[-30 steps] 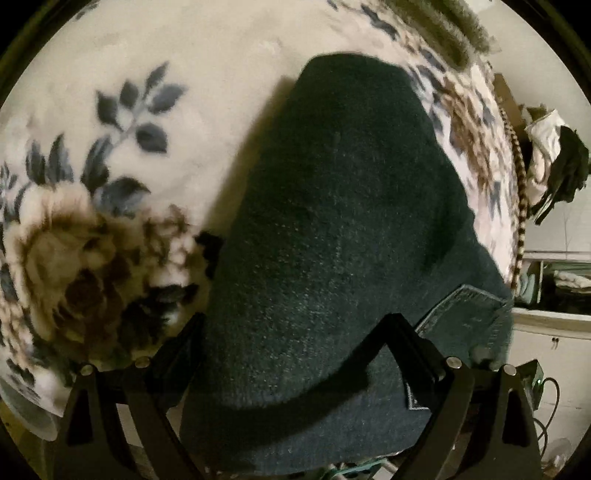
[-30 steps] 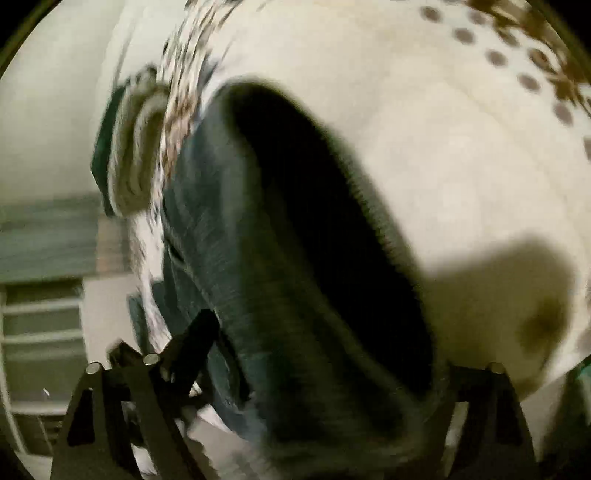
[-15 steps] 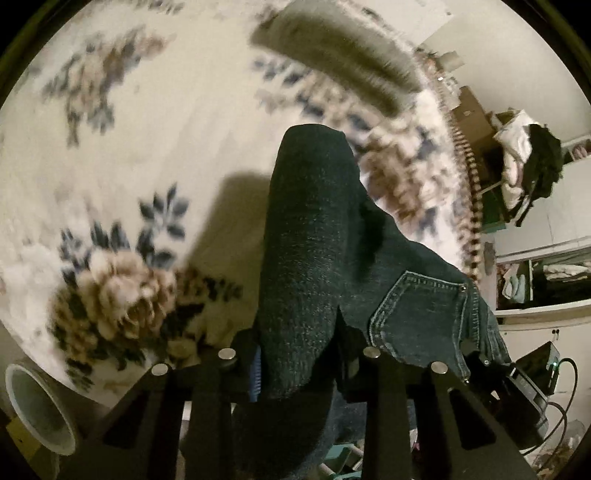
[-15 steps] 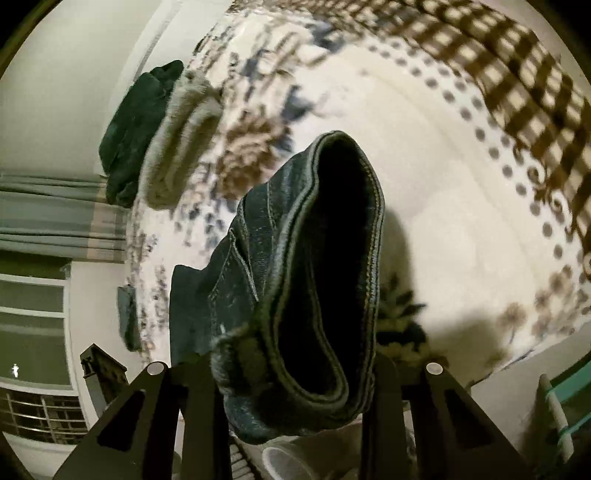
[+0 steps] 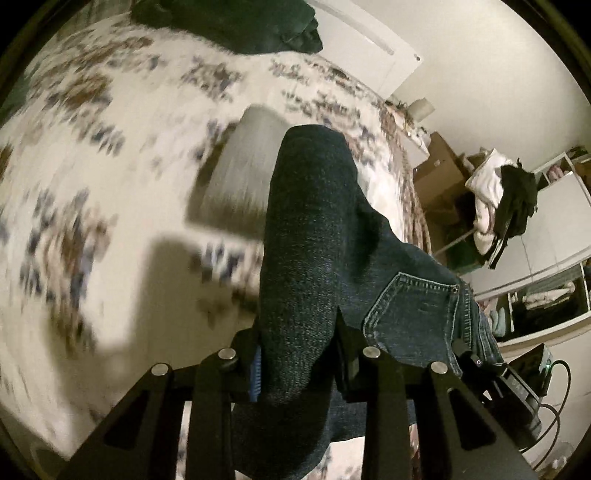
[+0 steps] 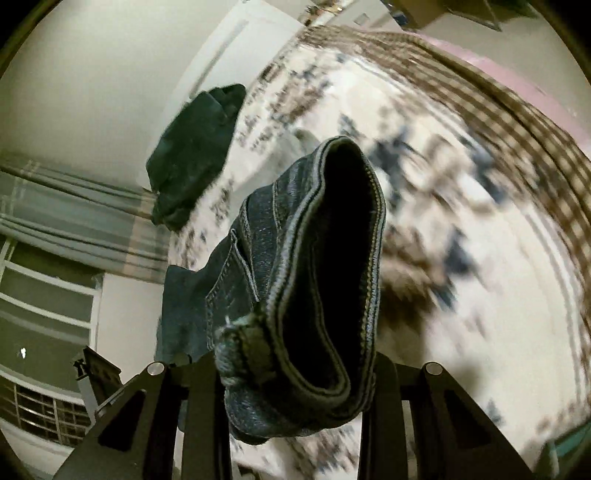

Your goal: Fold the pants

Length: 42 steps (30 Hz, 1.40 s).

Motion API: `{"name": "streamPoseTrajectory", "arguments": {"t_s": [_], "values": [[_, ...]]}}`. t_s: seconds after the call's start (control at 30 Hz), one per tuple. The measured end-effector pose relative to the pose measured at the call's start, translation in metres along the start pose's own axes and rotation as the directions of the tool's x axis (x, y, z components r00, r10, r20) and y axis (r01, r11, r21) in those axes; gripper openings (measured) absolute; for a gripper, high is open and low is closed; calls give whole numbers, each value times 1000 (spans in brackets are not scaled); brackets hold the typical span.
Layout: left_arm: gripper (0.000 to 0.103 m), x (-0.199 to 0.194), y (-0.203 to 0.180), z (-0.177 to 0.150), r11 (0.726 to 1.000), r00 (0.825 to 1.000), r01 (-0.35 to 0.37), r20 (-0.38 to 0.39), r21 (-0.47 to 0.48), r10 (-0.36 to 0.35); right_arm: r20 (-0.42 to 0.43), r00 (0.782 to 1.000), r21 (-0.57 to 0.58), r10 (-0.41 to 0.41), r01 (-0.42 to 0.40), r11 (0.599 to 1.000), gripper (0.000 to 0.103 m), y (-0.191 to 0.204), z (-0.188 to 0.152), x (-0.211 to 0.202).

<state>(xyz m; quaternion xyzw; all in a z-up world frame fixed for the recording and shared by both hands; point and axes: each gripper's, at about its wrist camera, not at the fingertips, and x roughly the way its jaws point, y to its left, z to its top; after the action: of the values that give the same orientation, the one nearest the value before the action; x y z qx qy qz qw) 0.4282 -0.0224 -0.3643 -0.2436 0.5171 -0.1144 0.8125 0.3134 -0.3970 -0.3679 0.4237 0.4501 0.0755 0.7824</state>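
Lifted higher than half a second ago: jeans (image 5: 306,266) at frame centre, clear of floral bedspread (image 5: 92,155), pinched by left gripper (image 5: 297,354) and right gripper (image 6: 295,373). Grey folded garment (image 5: 240,173) now upper centre. Probably carrying the folded pair toward that stack.

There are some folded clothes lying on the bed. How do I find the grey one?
Look at the flowery bed. Two folded clothes lie on it: a dark green pile at the far edge by the wall, and the grey one nearer the middle, just behind the held-up jeans. It is the only pale, plain piece.
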Motion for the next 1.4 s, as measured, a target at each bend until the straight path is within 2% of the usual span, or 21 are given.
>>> {"name": "streamPoseTrajectory", "arguments": {"t_s": [0.13, 0.23, 0.37, 0.43, 0.57, 0.67, 0.73, 0.83, 0.9, 0.93, 0.97, 1.0, 1.07, 1.13, 1.2, 1.23, 1.3, 1.4], "values": [[27, 38, 10, 81, 1000, 1000, 9, 17, 24, -10, 32, 999, -5, 20, -20, 1000, 31, 38, 69, 61], [27, 74, 21, 130, 999, 1000, 13, 20, 31, -13, 40, 999, -8, 29, -28, 1000, 31, 54, 115, 114], [27, 121, 41, 167, 1000, 1000, 13, 10, 25, -13, 36, 998, 17, 42, -43, 999, 31, 54, 165, 186], [27, 145, 56, 178, 1000, 1000, 14, -6, 5, -14, 29, 999, 21, 38, -39, 999, 31, 49, 180, 216], [27, 169, 69, 185, 1000, 1000, 10, -28, -12, -11, -6, 1000, 30, 24, -23, 999, 31, 28, 202, 270], [29, 174, 72, 183, 1000, 999, 2, -45, -7, -2, -28, 1000, 20, 12, -11, 1000, 32, 19, 211, 288], [33, 172, 68, 180, 1000, 998, -27, -54, 5, 28, -48, 999, -2, -2, 2, 1000, 34, 18, 216, 294], [38, 165, 59, 175, 993, 992, -115, -51, 39, 117, -92, 994, -24, -65, 63, 998, 48, 19, 220, 296], [41, 161, 48, 170, 977, 979, -192, -47, 97, 197, -108, 987, -53, -123, 117, 992, 64, 24, 218, 293], [44, 158, 40, 166, 966, 972, -222, -42, 133, 229, -108, 981, -84, -160, 151, 985, 70, 28, 216, 291], [54, 158, 39, 165, 959, 968, -240, -40, 150, 248, -104, 973, -116, -206, 194, 974, 83, 34, 213, 289], [72, 156, 35, 161, 949, 961, -267, -34, 169, 276, -94, 963, -155, -254, 238, 959, 90, 40, 209, 286], [83, 150, 25, 155, 928, 949, -307, -5, 213, 315, -56, 938, -227, -343, 322, 919, 91, 54, 201, 279], [87, 145, 14, 148, 900, 937, -342, 30, 269, 347, -1, 909, -296, -417, 398, 868, 94, 69, 190, 271], [98, 141, 5, 143, 877, 927, -369, 50, 307, 373, 60, 881, -336, -470, 461, 821, 98, 81, 180, 261], [98, 137, 0, 140, 866, 922, -381, 61, 324, 383, 95, 867, -354, -489, 489, 797, 99, 88, 174, 253], [98, 130, -6, 135, 856, 917, -393, 77, 335, 391, 175, 832, -382, -526, 550, 743, 102, 101, 162, 239], [98, 111, -18, 127, 854, 917, -395, 90, 339, 389, 263, 796, -390, -546, 605, 694, 102, 117, 147, 213]]}}
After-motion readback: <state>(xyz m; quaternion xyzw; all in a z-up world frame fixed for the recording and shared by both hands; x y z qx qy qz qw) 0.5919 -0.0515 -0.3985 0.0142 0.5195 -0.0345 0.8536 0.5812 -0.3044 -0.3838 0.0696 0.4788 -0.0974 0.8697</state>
